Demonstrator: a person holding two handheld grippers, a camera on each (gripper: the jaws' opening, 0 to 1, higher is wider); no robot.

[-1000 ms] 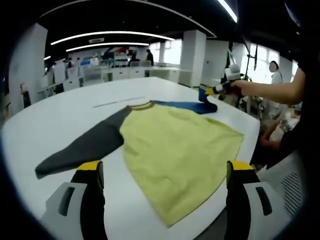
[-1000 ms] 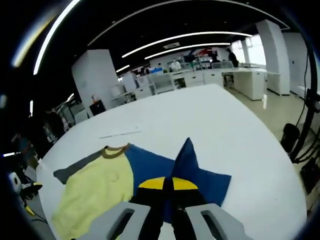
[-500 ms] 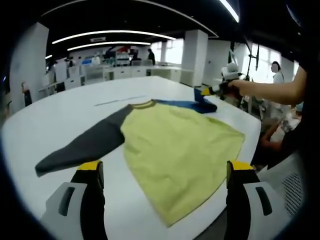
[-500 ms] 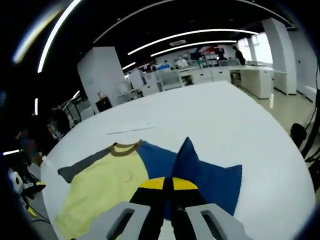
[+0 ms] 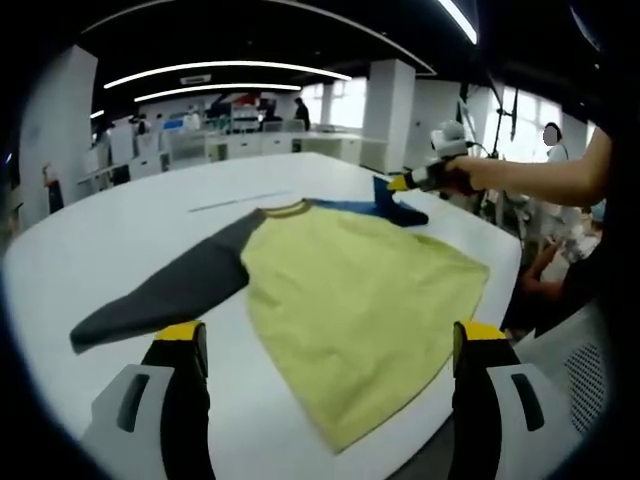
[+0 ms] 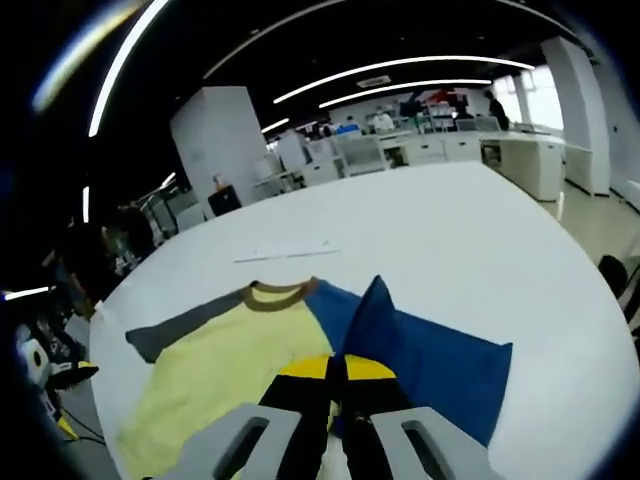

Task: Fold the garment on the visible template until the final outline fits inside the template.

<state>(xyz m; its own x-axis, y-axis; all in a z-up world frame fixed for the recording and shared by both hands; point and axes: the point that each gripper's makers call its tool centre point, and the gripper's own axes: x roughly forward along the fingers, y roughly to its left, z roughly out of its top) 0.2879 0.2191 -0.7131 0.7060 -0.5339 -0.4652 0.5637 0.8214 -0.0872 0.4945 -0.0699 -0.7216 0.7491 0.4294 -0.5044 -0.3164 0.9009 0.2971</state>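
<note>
My right gripper point(image 6: 334, 372) pinched the blue sleeve point(image 6: 420, 350), lifted, it seemed, off the table point(image 5: 120, 225). My left gripper point(image 5: 325, 345) hung wide open over the shirt point(image 5: 350, 290) lying flat.

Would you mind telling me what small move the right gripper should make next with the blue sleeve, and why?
Probably carry the blue sleeve a little further across the yellow body before letting go. The right gripper is shut on the sleeve's fabric, lifted into a peak, and most of the sleeve lies beyond the body on the white table. The left gripper is open, holding nothing.
</note>
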